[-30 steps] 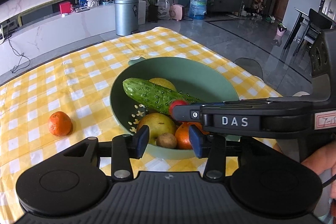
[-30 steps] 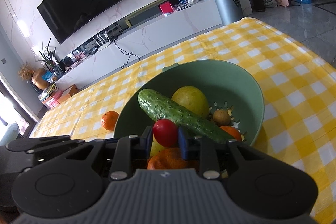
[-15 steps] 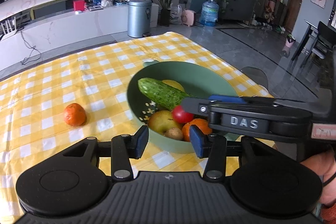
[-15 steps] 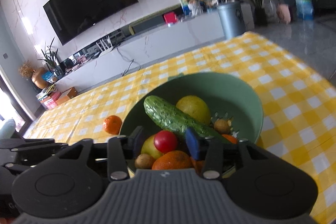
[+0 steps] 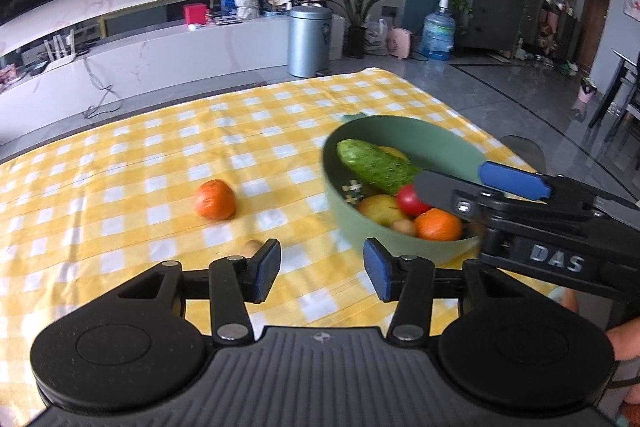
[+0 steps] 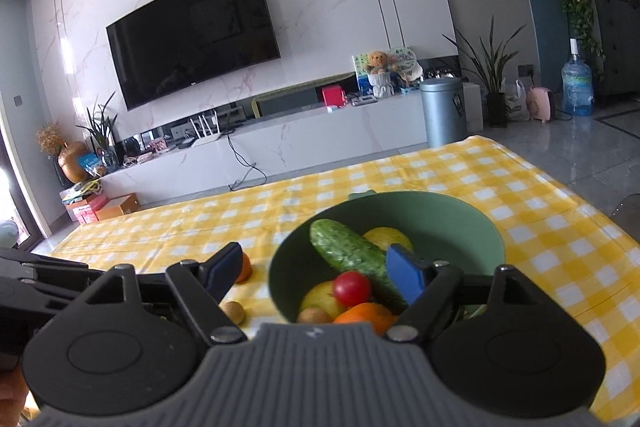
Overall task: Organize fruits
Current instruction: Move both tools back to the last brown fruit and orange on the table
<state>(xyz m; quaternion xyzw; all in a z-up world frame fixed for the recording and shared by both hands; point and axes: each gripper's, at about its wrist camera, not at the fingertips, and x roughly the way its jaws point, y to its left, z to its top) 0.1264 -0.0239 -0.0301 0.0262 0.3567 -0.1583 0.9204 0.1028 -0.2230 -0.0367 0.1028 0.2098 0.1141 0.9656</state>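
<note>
Right wrist: tomato [image 6: 352, 288] released, tongs [image 6: 316, 269] wide.

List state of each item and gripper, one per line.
left gripper: open, empty
right gripper: open, empty
green bowl: upright on cloth, holding produce
cucumber: in bowl, lying across the pile
tomato: in bowl, free of any grip
orange: loose on cloth, outside bowl
small brown fruit: loose on cloth, outside bowl

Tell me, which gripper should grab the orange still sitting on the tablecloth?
Probably the left. The left gripper is open with the orange just ahead on its left, while the right gripper hangs open over the green bowl.
</note>
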